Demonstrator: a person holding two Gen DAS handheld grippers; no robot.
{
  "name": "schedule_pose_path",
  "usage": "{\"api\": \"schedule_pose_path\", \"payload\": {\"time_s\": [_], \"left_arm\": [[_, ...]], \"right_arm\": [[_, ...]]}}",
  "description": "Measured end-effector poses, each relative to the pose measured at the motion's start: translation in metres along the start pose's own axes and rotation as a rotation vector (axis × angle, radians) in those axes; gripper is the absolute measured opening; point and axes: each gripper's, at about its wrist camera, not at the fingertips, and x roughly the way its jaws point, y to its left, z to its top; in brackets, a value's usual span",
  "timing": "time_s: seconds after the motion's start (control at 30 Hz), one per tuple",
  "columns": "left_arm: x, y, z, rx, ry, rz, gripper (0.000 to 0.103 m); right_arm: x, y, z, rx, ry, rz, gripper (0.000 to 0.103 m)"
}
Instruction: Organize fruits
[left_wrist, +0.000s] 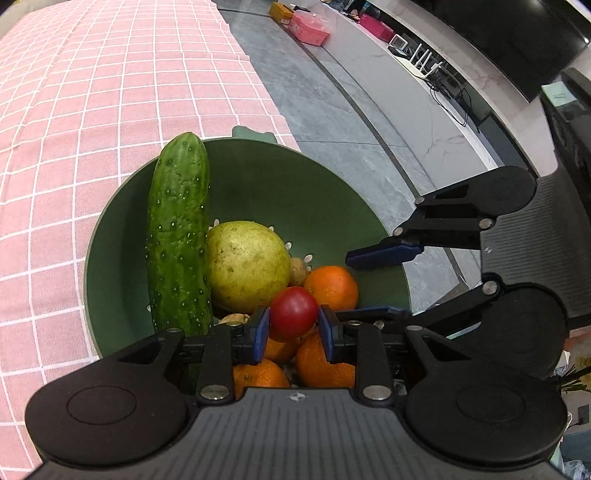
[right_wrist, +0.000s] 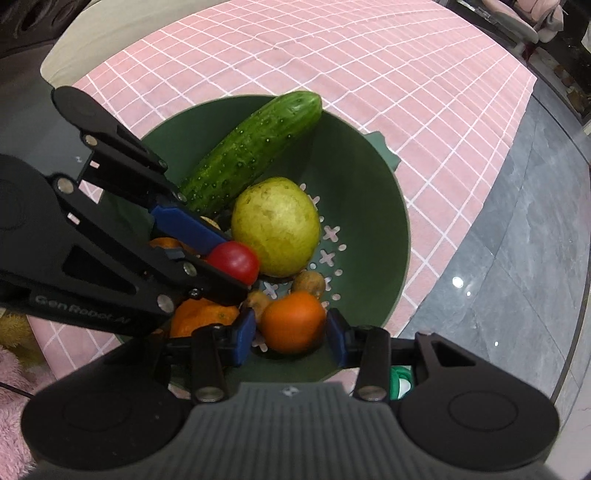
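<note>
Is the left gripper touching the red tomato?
Touching. In the left wrist view both blue pads of the left gripper press the red tomato sides; right wrist view shows it pinched too.

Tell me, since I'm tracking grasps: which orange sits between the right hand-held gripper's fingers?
The orange nearest the colander's perforated floor, beside the small brown fruit. The other oranges lie under the left hand-held gripper.

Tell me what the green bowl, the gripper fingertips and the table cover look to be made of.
Green bowl: likely moulded plastic, matte, with cross and dot drain holes cut cleanly through its floor. Left gripper fingertips: blue pads, probably rubber or soft plastic, dull in finish, on black hard-plastic linkages with metal pins. Table cover: pink checked cloth, judging by its soft folds and creases at the edge.
</note>
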Motion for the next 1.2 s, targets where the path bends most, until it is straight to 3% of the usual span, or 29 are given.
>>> {"api": "schedule_pose_path", "payload": {"time_s": [0.17,0.3,0.53,0.57,0.63,0.77,0.9,1.13,1.2], "left_arm": [[-0.013,-0.006,-0.002,0.005,-0.023,0.000,0.047],[-0.036,-0.013,-0.002,0.029,-0.066,0.014,0.047],[-0.103,-0.025,-0.008,0.059,-0.235,0.126,0.055],[-0.113,-0.026,-0.010,0.060,-0.259,0.153,0.056],[-0.135,-0.028,-0.013,0.055,-0.303,0.210,0.060],[-0.166,-0.032,-0.031,0.042,-0.351,0.303,0.071],[-0.184,-0.037,-0.054,0.044,-0.375,0.421,0.071],[-0.197,-0.048,-0.090,0.012,-0.489,0.485,0.072],[-0.198,-0.050,-0.099,0.017,-0.510,0.513,0.082]], "right_arm": [[-0.015,0.002,-0.001,0.000,-0.011,-0.020,0.040],[-0.035,0.006,-0.002,0.005,-0.042,-0.041,0.040],[-0.095,0.016,-0.002,0.113,-0.193,-0.085,0.041],[-0.106,0.016,-0.003,0.162,-0.227,-0.076,0.043],[-0.124,0.018,-0.006,0.250,-0.296,-0.085,0.064],[-0.154,0.035,-0.015,0.364,-0.432,-0.150,0.072],[-0.176,0.058,-0.027,0.471,-0.567,-0.183,0.084],[-0.176,0.118,-0.056,0.555,-0.668,-0.219,0.085],[-0.171,0.134,-0.064,0.562,-0.672,-0.237,0.085]]}}
